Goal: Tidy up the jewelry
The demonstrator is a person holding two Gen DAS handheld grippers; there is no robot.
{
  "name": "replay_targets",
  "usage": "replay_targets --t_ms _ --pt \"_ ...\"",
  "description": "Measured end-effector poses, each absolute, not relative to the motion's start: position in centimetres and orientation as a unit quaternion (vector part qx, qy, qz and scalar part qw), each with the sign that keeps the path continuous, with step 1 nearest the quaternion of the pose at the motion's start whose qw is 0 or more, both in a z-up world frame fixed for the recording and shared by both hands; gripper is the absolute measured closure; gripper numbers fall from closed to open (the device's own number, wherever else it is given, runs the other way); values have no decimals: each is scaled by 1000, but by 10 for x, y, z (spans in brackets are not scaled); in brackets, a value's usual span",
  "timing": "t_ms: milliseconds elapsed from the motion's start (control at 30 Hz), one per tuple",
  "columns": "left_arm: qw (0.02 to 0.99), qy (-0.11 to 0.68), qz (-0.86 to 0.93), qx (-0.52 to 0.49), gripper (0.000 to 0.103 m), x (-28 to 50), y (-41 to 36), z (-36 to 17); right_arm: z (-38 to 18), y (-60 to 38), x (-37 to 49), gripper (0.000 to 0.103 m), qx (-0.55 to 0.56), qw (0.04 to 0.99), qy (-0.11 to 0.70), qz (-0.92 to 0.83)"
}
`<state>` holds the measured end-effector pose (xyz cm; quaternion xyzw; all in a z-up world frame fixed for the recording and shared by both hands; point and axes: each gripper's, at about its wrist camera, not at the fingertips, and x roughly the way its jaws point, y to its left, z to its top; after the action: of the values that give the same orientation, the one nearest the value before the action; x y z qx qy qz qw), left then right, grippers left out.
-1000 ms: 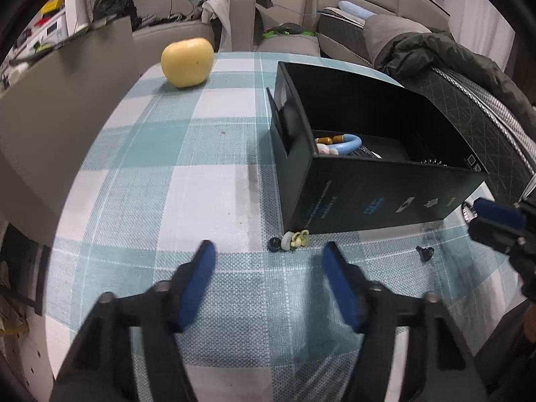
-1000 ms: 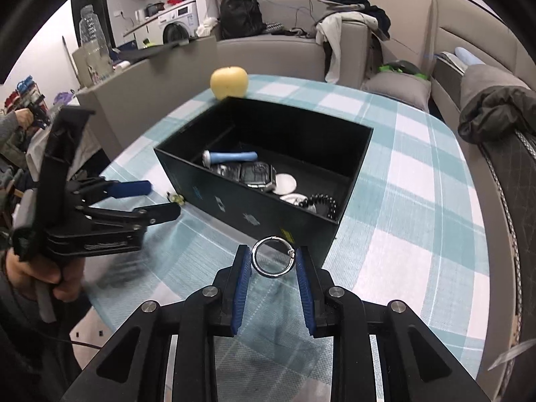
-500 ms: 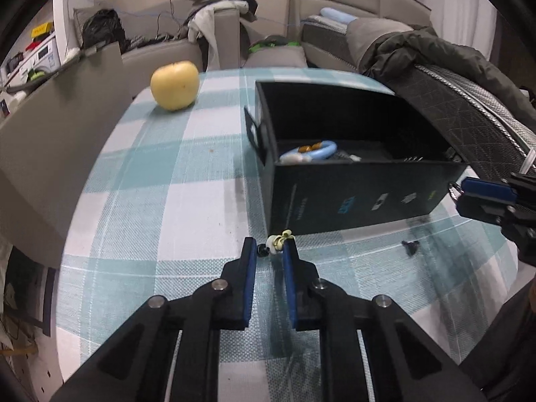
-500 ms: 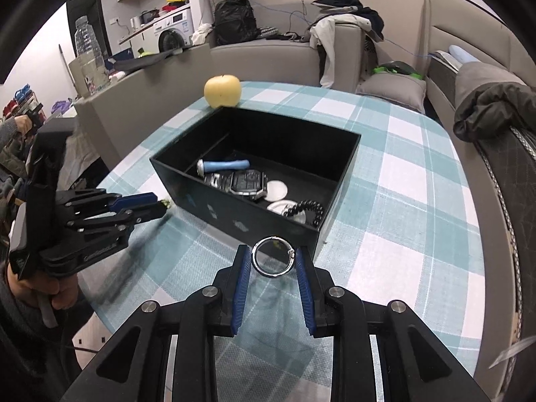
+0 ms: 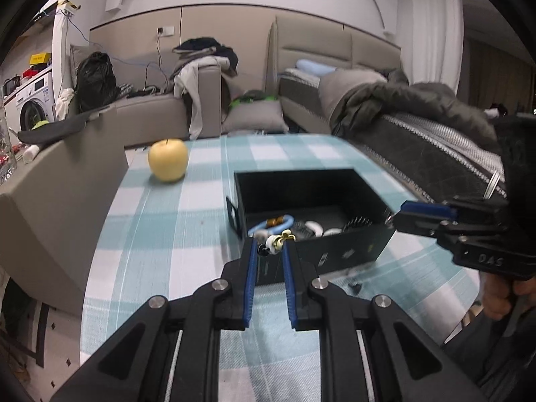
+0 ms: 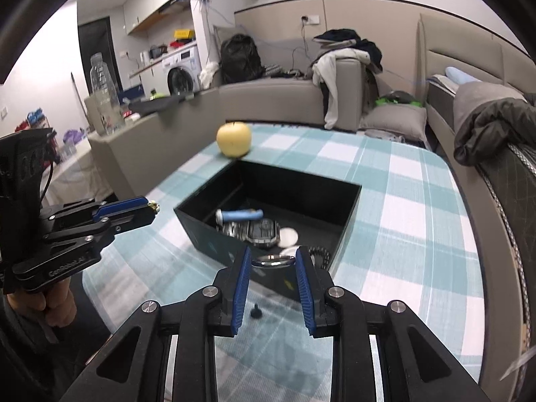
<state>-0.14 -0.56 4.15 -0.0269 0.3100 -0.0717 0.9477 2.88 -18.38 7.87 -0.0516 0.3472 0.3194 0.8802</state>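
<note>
Teal-and-white checked tablecloth [image 5: 160,234] carries an open black rectangular box [image 5: 321,254] of jewelry and, at its far side, a yellow apple [image 5: 167,159]. Left gripper [image 5: 270,246] is clenched on a small white-and-yellow earring [image 5: 276,238], possibly beaded, near the box's left corner. Right gripper [image 6: 272,262] grasps a silver metal ring [image 6: 273,261] over the box's near corner.

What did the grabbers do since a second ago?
The left gripper closed on the small yellow-and-white earring beside the black box and lifted it off the checked tablecloth. The right gripper kept holding its silver ring; box and apple stayed put.
</note>
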Motion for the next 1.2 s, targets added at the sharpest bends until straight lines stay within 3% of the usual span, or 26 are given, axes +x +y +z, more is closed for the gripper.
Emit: replay_targets --t_ms 100,367,833,1033,1200 --pt "949 306 -71 -33 98 3 -4 43 79 -185 34 77 -38 883 346 315" --pt "944 319 -66 -51 98 11 2 38 78 -187 43 77 -24 887 348 303" --pt "892 440 -103 -16 96 17 -23 -16 89 -197 35 77 -12 889 338 308" --pt "890 447 -87 -35 86 19 -8 -15 88 -200 37 77 -8 889 341 307" --pt "886 456 -83 -19 84 20 -13 -22 89 -202 37 77 -6 888 341 307"
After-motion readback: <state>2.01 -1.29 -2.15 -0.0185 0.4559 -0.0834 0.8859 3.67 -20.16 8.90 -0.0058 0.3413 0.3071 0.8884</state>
